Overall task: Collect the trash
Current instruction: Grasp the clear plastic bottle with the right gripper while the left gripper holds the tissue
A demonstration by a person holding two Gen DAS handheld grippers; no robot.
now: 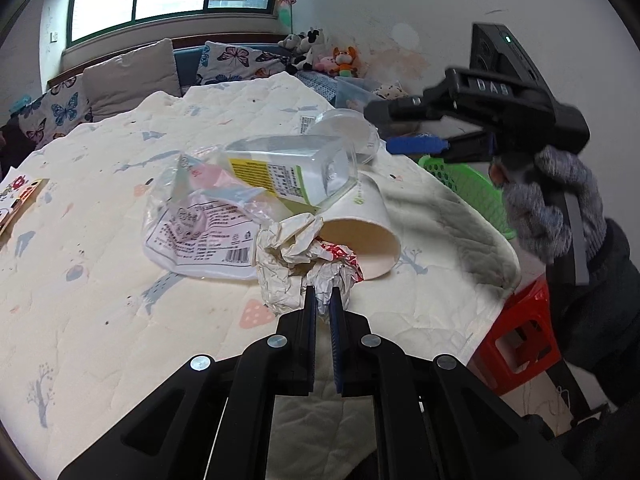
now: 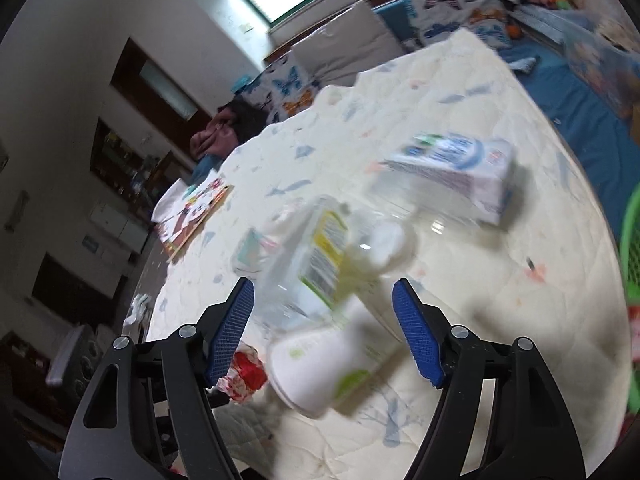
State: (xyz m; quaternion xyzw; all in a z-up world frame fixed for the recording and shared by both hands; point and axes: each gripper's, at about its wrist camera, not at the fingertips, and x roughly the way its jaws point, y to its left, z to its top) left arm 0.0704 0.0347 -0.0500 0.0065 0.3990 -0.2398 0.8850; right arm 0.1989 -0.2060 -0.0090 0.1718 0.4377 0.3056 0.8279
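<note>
Left wrist view: your left gripper [image 1: 323,294] is pinched on the near edge of the paper wad [image 1: 296,256], jaws almost together with white paper showing between them
Book: a picture book [image 1: 18,200] lies at the far left edge of the quilt [image 1: 100,280]; it does not look like trash, so leave it
Bag: the flat printed plastic bag [image 1: 192,228] sits just left of the wad, partly tucked under it, so lift the wad straight up rather than dragging it, or the bag may come along
Wad: crumpled white paper with a red printed scrap, touching the mouth of the cup [image 1: 360,232]
Bottle: the clear bottle [image 1: 296,172] with a yellow label lies on its side across the bag and the cup; I judge it could roll if the cup shifts
Cup: the paper cup lies tipped over with its mouth toward you; keep the wad clear of its rim as you raise it
Basket: the green basket [image 1: 468,188] stands past the quilt's right edge, likely where the trash goes
Right wrist view: your right gripper [image 2: 323,294] hovers spread wide above the bottle [image 2: 316,256] and cup [image 2: 320,364], holding nothing; this view is blurred, so steady it before you close
Carton: a white and blue carton [image 2: 460,168] lies farther out on the quilt, apart from the pile
</note>
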